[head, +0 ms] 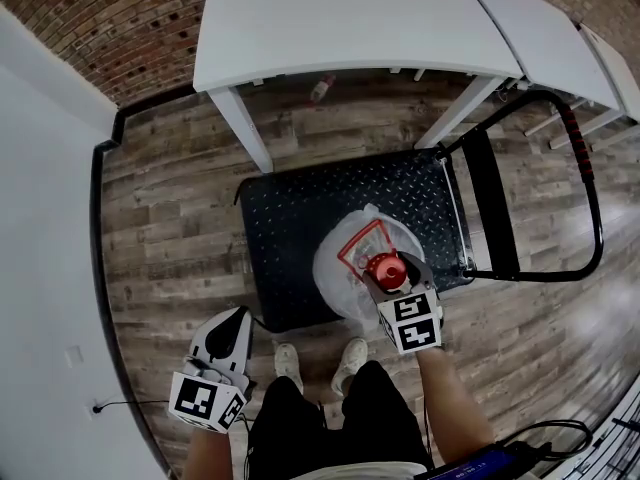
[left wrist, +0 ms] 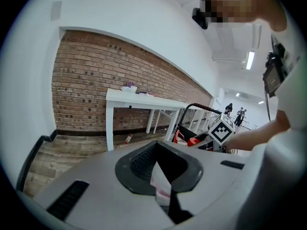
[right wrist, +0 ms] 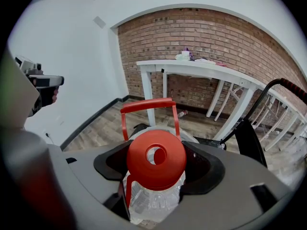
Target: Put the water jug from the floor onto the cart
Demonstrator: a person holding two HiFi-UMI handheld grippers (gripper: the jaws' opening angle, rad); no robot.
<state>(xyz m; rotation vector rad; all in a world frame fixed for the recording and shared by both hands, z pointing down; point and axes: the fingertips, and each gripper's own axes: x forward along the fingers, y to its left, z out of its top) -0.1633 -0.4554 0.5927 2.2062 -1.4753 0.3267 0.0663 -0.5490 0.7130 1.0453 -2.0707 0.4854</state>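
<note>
A clear water jug [head: 345, 258] with a red cap [head: 386, 270] and a raised red handle [head: 360, 240] stands upright over the near part of the black cart deck [head: 300, 218]. Whether its base rests on the deck I cannot tell. My right gripper [head: 388, 273] is shut on the jug's neck just under the cap; in the right gripper view the red cap [right wrist: 156, 158] fills the space between the jaws of that gripper [right wrist: 154, 188]. My left gripper [head: 237, 320] hangs low at the left over the wood floor, away from the cart, its jaws together and holding nothing [left wrist: 160, 176].
The cart's folding handle [head: 585, 158] rises at the right. A white table [head: 350, 28] stands beyond the cart, with a small bottle [head: 321, 88] on the floor beneath it. The person's shoes [head: 350, 360] are at the cart's near edge. A white wall [head: 45, 218] runs along the left.
</note>
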